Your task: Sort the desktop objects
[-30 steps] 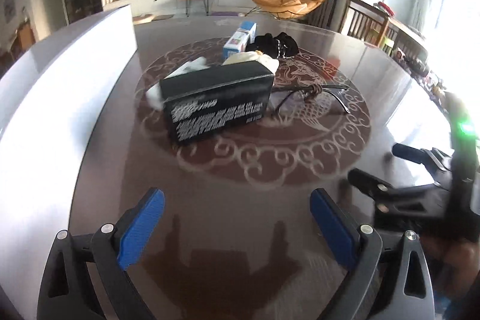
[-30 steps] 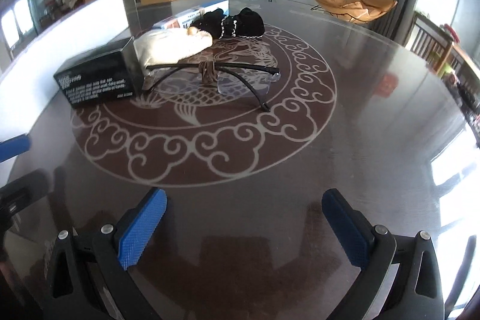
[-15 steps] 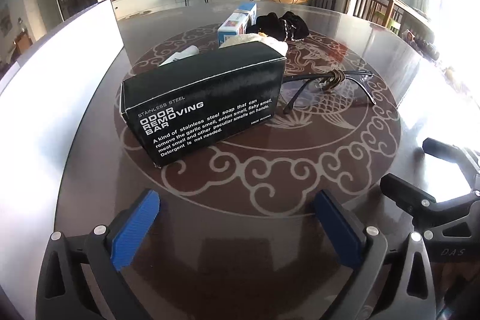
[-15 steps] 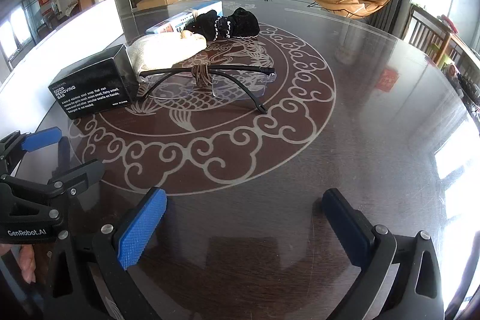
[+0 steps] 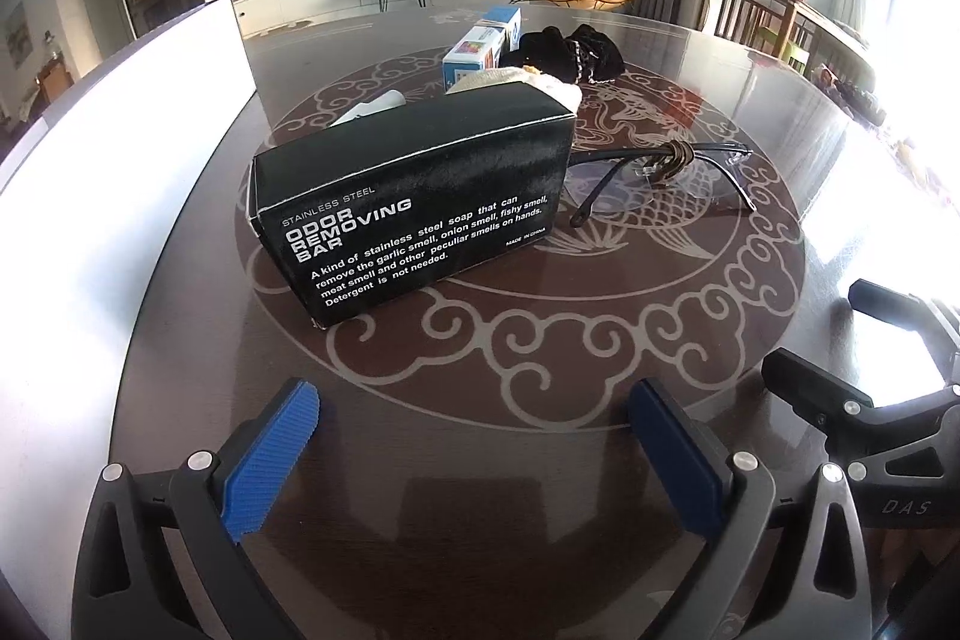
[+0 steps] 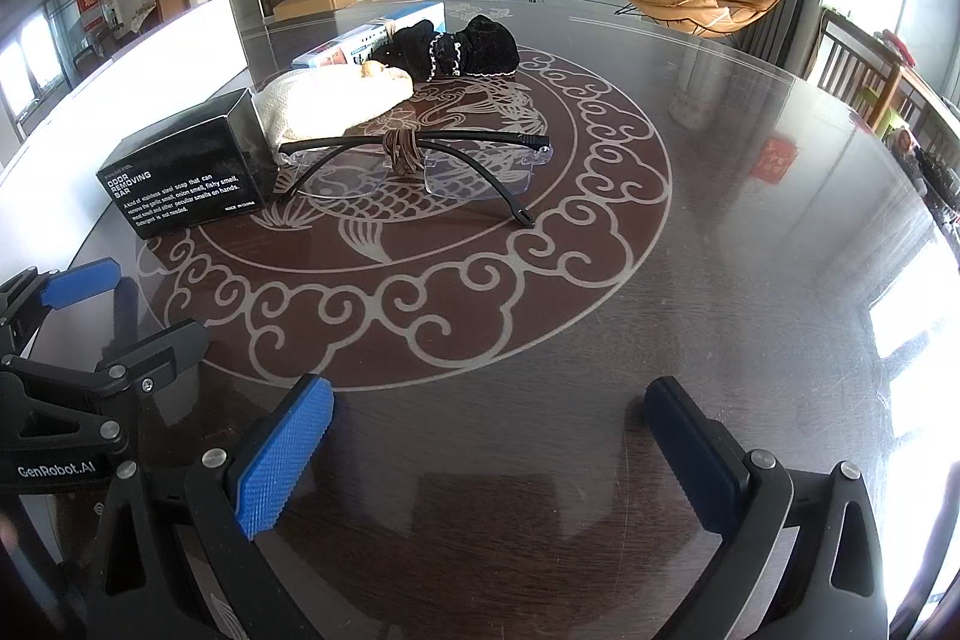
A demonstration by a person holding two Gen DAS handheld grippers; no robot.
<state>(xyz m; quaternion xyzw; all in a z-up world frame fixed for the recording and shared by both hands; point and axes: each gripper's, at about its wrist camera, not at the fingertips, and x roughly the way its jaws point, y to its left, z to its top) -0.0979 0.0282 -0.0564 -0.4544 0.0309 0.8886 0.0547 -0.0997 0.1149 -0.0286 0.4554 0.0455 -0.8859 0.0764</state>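
A black box (image 5: 414,214) (image 6: 183,172) lettered "Odor Removing Bar" stands on the dark round table (image 5: 540,460). To its right lie clear glasses (image 5: 660,172) (image 6: 420,166) with a brown cord knotted around the bridge. Behind the box lie a cream cloth (image 6: 336,100) and a black beaded fabric piece (image 5: 570,49) (image 6: 462,49). A blue-and-white carton (image 5: 480,46) (image 6: 366,40) rests further back. My left gripper (image 5: 474,430) is open a short way in front of the black box. My right gripper (image 6: 489,430) is open over bare table, well short of the glasses.
A tall white panel (image 5: 120,112) runs along the table's left edge. The other gripper's dark frame (image 5: 864,418) shows at the right of the left wrist view. Chairs (image 6: 864,76) stand past the table's far right rim.
My left gripper has moved forward toward the black box, which now looms larger. My right gripper has crept forward a little; the left tool has come into its view.
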